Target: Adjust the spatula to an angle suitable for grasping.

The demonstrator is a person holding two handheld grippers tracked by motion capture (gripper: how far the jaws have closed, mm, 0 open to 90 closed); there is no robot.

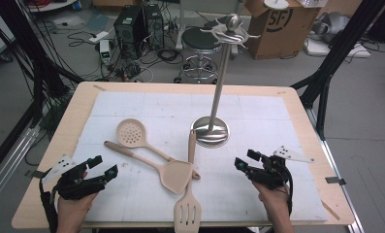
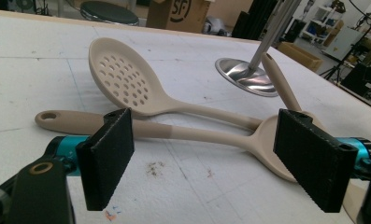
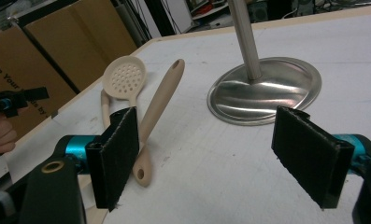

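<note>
Both hand-held grippers, left [image 1: 104,166] and right [image 1: 243,159], stand open and empty. Approach the solid spatula [image 1: 157,167] handle squarely; close mid-handle, clear of the skimmer [image 1: 134,135].

Cardboard box [image 1: 282,24] behind the table: logo "SF". Second cardboard box [image 3: 29,70]: partial print "Free Your".
</note>
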